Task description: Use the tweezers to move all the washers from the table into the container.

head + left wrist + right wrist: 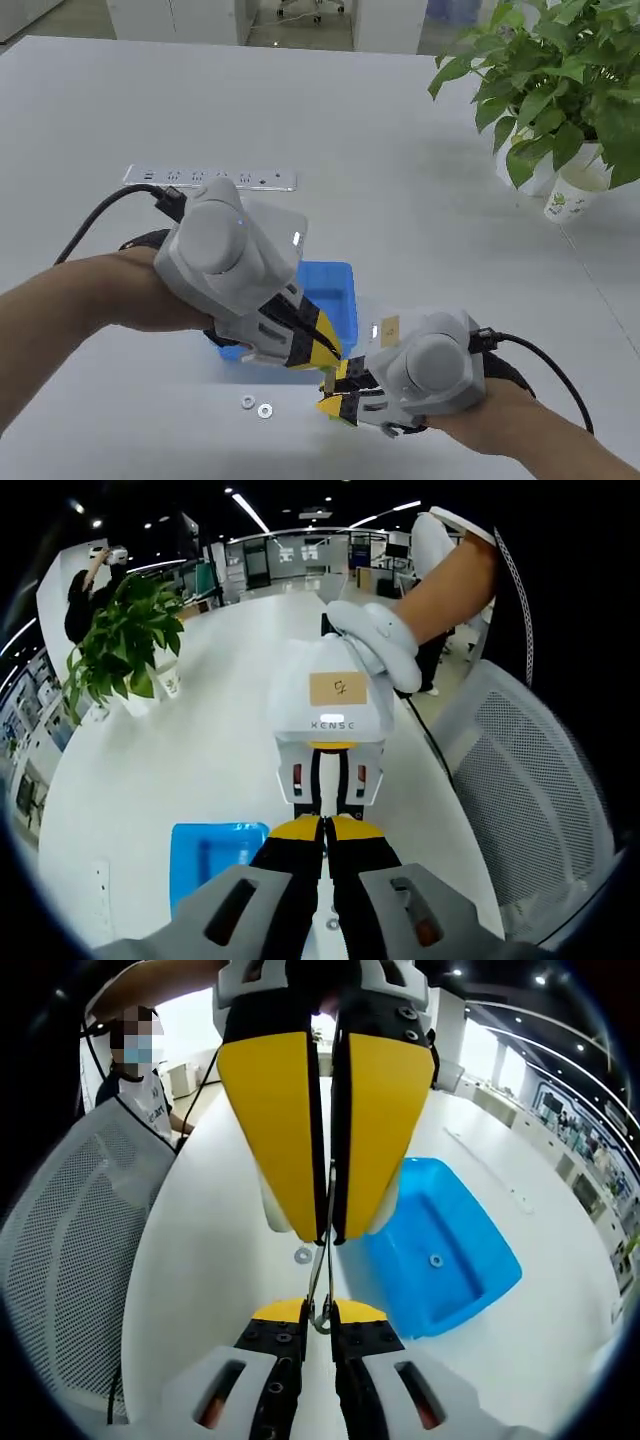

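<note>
Washers (265, 411) lie on the white table (400, 150), two of them side by side, near the blue container (340, 290). One more washer (436, 1260) is inside the container. The thin tweezers (322, 1270) run between the two grippers. The left gripper (328, 1225) is pinched tight on one end. The right gripper (320, 1315) is pinched tight on the other end. They meet tip to tip, just beside the container.
</note>
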`<state>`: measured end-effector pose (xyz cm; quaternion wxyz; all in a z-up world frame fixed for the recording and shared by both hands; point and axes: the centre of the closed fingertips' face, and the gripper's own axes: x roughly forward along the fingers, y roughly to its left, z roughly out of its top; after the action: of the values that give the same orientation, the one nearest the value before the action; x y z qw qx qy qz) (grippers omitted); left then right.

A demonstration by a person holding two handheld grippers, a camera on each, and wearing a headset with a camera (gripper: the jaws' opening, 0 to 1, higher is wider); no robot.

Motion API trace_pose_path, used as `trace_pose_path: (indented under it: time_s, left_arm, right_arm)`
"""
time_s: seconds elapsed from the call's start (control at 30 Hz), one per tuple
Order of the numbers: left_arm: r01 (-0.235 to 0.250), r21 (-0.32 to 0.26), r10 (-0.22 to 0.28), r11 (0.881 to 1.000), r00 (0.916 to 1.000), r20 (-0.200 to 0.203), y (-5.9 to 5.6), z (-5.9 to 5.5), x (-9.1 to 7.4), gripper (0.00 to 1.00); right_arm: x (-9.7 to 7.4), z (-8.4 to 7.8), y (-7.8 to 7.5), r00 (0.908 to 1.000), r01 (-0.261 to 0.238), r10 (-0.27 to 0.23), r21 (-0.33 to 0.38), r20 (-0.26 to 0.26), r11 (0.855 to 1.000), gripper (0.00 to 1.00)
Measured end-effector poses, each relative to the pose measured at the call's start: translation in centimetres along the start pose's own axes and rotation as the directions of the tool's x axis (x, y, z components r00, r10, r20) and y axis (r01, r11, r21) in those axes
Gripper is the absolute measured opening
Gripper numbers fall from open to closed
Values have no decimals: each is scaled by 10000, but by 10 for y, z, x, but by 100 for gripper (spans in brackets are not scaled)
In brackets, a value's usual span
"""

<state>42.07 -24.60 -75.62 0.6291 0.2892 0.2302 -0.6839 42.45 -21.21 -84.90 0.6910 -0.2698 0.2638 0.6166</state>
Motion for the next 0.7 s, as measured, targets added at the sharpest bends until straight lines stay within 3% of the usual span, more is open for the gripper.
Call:
trace_pose_path:
  time_s: [0.37, 0.7]
  left_arm:
    - [-390, 184, 386, 9991, 9991, 177, 9, 18, -24, 5]
    - [-944, 666, 938, 9933, 9955, 129, 38, 25, -44, 5]
  right_arm:
    - [-15, 28, -13, 9999, 103, -100, -444, 82, 9990, 11]
    - [-19, 51, -48, 9987, 452, -430, -893, 264, 9950, 11]
